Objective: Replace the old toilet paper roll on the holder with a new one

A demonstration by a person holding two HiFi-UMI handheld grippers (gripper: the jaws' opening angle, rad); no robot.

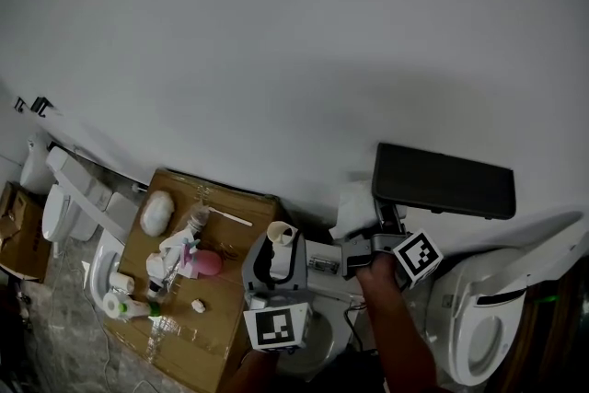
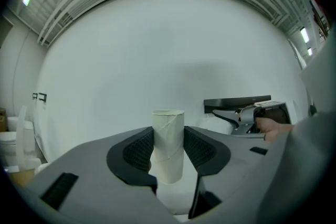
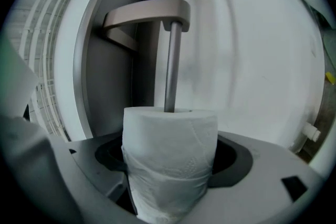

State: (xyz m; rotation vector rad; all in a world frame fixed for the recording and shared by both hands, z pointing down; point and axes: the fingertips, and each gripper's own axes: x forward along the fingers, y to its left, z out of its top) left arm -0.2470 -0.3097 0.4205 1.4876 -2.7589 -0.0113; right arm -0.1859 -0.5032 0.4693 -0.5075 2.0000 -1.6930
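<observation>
An empty cardboard tube (image 2: 168, 141) stands upright between the pads of my left gripper (image 2: 168, 153), which is shut on it. In the head view the same tube (image 1: 281, 236) sits in the left gripper (image 1: 274, 255) at bottom centre. My right gripper (image 3: 170, 165) is shut on a new white toilet paper roll (image 3: 170, 157). The holder's metal rod (image 3: 172, 55) runs into the roll's core from its bracket (image 3: 144, 13). The head view shows the right gripper (image 1: 366, 239) under the holder's black shelf (image 1: 444, 181), with the white roll (image 1: 353, 209) beside it.
A cardboard box (image 1: 230, 207) at the left carries several small items. White toilets stand at the far left (image 1: 64, 207) and at the right (image 1: 488, 327), and another bowl (image 1: 317, 347) lies below the grippers. A plain white wall fills the background.
</observation>
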